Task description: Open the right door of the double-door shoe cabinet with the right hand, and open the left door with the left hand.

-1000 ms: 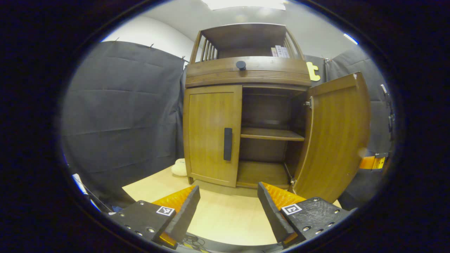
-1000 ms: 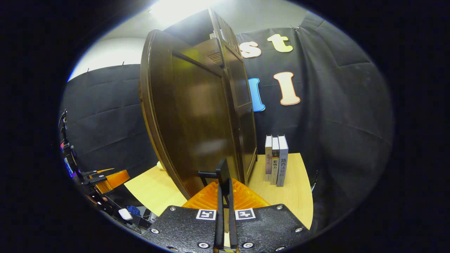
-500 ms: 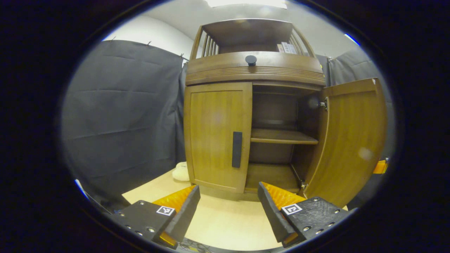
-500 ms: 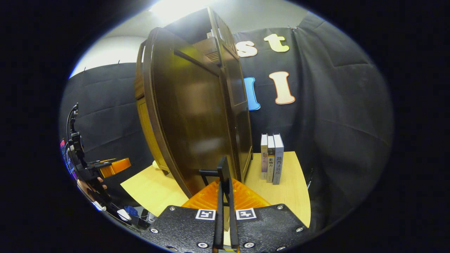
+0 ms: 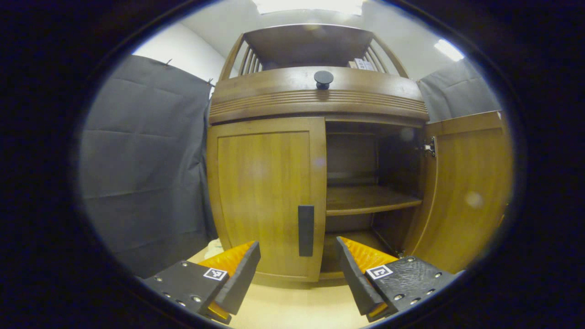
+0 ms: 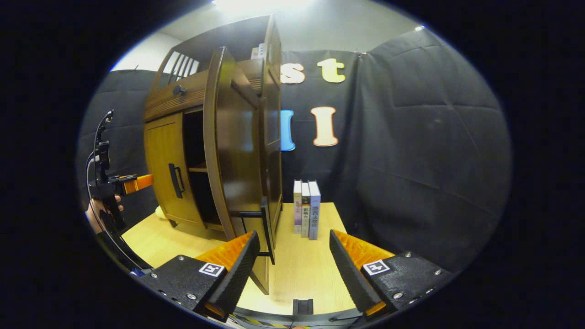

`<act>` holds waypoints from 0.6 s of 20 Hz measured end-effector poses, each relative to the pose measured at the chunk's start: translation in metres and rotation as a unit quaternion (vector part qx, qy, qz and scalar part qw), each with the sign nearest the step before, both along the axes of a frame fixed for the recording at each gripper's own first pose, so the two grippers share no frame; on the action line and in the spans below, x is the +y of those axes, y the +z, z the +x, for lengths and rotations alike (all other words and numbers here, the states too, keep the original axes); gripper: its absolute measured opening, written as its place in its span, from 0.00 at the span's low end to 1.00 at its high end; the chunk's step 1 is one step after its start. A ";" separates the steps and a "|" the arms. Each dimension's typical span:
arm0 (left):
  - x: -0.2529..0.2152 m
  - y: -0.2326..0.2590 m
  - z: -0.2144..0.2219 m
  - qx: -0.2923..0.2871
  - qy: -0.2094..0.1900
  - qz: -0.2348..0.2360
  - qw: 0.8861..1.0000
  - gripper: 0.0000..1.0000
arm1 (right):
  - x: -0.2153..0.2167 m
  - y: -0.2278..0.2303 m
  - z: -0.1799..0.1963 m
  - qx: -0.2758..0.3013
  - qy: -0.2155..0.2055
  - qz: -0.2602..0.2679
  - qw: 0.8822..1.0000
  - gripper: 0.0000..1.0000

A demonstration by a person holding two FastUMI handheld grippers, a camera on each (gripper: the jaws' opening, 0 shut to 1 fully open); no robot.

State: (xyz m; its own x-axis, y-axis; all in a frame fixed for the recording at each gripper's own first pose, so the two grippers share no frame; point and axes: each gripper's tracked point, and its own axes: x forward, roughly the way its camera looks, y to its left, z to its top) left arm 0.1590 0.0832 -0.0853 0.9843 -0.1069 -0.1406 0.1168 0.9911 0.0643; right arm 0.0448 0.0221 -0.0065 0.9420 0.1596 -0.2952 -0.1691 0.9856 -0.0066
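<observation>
While the shoe cabinet (image 5: 320, 98) is faced, its right door (image 5: 466, 192) is swung wide and its left door (image 5: 267, 196) shut. Left gripper (image 5: 298, 269) is held agape, empty, straddling the left handle (image 5: 305, 230), likely for grasping. Right gripper (image 6: 295, 265) is spread, empty, beside the right door's handle (image 6: 265, 228).

I see my right gripper (image 6: 295, 256) with textured dark finger mounts, silver screws and square black-and-white marker tags, and likewise my left gripper (image 5: 298, 267).
</observation>
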 end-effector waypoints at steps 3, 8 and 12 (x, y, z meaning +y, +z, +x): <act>-0.001 -0.006 0.037 -0.004 -0.027 0.009 1.000 1.00 | -0.006 0.000 -0.007 0.003 -0.051 0.005 0.999 0.92; -0.008 -0.023 0.095 0.004 -0.058 0.009 0.998 1.00 | 0.001 -0.001 -0.019 0.004 -0.104 0.034 0.994 0.92; -0.013 -0.038 0.112 0.005 -0.078 -0.001 0.997 1.00 | 0.013 0.001 -0.023 0.000 -0.117 0.051 0.992 0.92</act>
State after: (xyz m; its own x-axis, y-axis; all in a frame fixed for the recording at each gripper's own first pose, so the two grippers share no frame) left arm 0.2706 0.0704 -0.1237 0.9540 -0.2597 -0.1498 0.2710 0.9607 0.0603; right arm 0.0215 0.0350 -0.0058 0.9567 -0.0333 -0.2893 0.0634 0.9934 0.0953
